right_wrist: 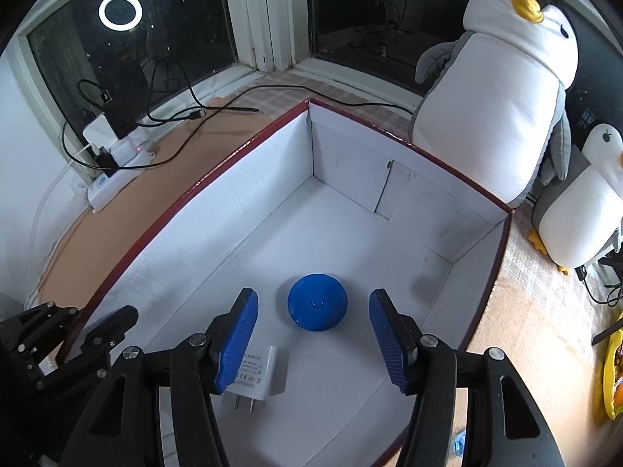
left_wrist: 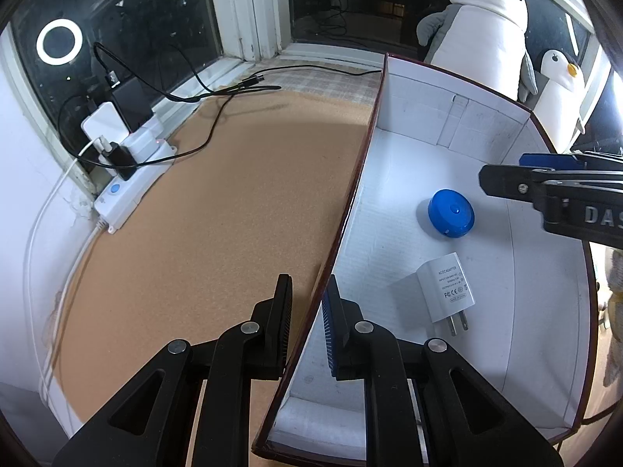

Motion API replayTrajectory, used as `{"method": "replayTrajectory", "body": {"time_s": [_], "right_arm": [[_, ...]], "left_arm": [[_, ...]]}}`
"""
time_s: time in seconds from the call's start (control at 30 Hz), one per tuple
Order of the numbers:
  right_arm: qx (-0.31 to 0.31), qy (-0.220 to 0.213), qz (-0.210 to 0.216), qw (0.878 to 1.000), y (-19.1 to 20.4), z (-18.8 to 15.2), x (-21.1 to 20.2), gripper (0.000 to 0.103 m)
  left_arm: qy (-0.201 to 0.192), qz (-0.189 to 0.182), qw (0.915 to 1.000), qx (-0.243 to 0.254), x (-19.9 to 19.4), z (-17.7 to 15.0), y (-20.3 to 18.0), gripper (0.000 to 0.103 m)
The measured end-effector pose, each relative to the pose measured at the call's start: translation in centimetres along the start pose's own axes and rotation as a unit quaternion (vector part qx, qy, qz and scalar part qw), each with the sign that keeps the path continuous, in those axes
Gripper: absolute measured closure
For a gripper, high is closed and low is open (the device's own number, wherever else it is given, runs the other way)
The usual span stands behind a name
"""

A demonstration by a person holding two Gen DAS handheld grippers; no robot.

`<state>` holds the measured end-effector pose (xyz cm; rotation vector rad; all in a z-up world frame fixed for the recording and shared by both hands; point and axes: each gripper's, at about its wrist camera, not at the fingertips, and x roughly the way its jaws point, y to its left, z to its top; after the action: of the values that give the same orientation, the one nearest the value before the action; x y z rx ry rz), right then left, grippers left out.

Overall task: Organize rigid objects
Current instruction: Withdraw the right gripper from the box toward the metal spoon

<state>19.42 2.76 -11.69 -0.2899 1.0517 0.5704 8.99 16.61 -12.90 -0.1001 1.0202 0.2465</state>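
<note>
We see the left gripper point(left_wrist: 307, 313) clamped on the box point(left_wrist: 350, 202) wall; the right gripper point(right_wrist: 313, 344) (jaws apart, empty) hovers above the blue disc point(right_wrist: 317, 301).

Dark windows point(right_wrist: 128, 58) with white frames meet at a corner, a ring light point(left_wrist: 58, 41) mirrored in the glass. Below runs a cork-brown worktop point(left_wrist: 218, 202) with a power strip point(left_wrist: 128, 179) and black cables point(right_wrist: 187, 116); two plush penguins point(right_wrist: 502, 89) lean by the right-hand window

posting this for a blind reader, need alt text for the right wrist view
The open right gripper hangs over a white-lined box holding a round blue disc and a white plug adapter. The left gripper clamps the box's left wall; plush penguins stand behind.
</note>
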Motion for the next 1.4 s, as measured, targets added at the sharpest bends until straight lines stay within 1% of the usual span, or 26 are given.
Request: {"method": "replayTrajectory", "body": {"time_s": [0.33,0.57,0.9,1.4], "right_arm": [[0.012,-0.020,0.013,1.000,-0.4,-0.8,-2.5,0.048],[0.021,-0.033,0.015,0.999,-1.2,-2.2,-4.6,0.048],[0.048,-0.046,0.004,0.998,-3.8,-5.9,-7.8,0.048],[0.133,-0.046,-0.024,0.990,-10.2,-12.9,-11.4,0.048]], "left_arm": [[0.000,0.002,1.0000,0.002,-0.3,-0.1,-0.1,0.090],[-0.004,0.001,1.0000,0.002,-0.9,-0.4,0.0,0.090],[-0.004,0.004,1.0000,0.003,-1.7,-1.1,0.1,0.090],[-0.005,0.002,1.0000,0.000,-2.9,-2.3,0.6,0.090]]}}
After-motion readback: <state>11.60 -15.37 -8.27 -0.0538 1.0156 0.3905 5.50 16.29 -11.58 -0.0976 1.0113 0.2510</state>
